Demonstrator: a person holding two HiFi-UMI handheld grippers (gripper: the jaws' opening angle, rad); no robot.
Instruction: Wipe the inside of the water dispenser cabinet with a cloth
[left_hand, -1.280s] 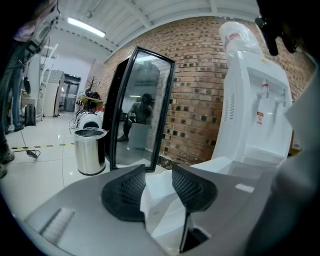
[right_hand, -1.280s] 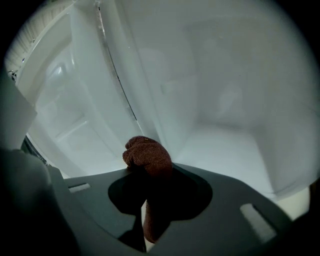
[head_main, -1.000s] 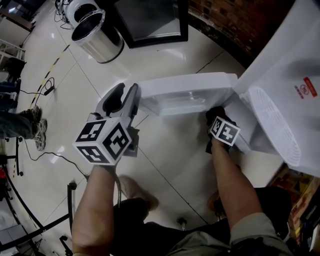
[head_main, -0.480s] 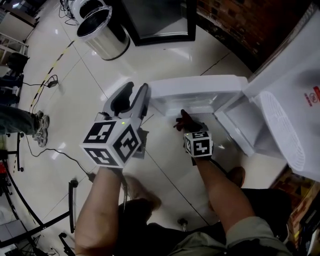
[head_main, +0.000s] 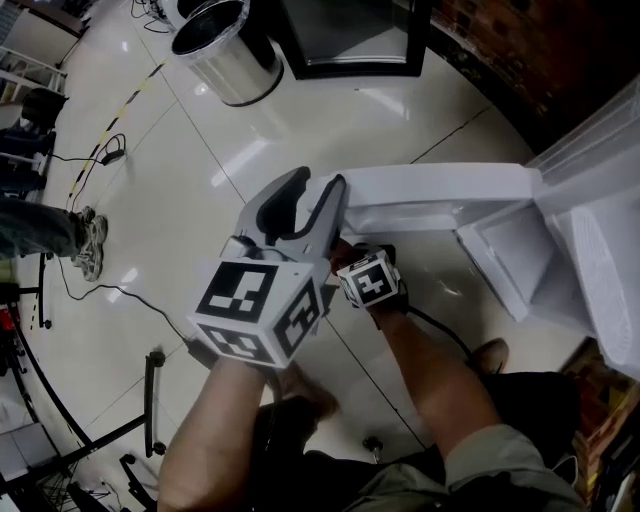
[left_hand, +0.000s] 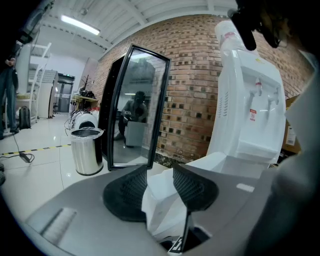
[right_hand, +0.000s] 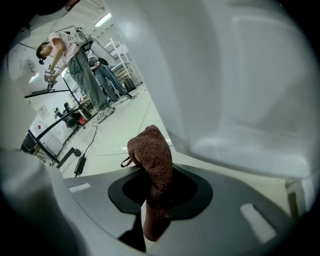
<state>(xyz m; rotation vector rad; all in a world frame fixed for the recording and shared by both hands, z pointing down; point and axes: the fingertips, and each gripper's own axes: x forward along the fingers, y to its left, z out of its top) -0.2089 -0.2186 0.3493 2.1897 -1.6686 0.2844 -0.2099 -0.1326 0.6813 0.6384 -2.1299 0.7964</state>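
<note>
Seen from above, a white water dispenser (head_main: 600, 230) stands at the right edge of a glossy tiled floor (head_main: 180, 180), and its low white cabinet door (head_main: 440, 190) is swung out towards the person. A steel bin (head_main: 225, 45) stands well apart at the top of the head view. The left gripper (head_main: 312, 195), large in the middle of that view, has its fingers at a narrow gap closed on the free edge of the cabinet door, apparently holding it open. The right gripper (right_hand: 155, 197) sits just beside and below the left one, near the door and outside the cabinet. Its fingers pinch a brown cloth (right_hand: 150, 150), which stands up in a bunched lobe above them, with white plastic close overhead. No view shows the inside of the cabinet clearly, so wiping appears not yet under way. The cloth looks like looped terry: light, soft and floppy, with nothing fragile about it. It should fold against flat plastic and drag slightly instead of sliding. A pinch through the bunched middle, as here, looks sound because it leaves a padded lobe free to press on the walls. The door looks like thin, light, stiff plastic, best held at its outer edge.
</note>
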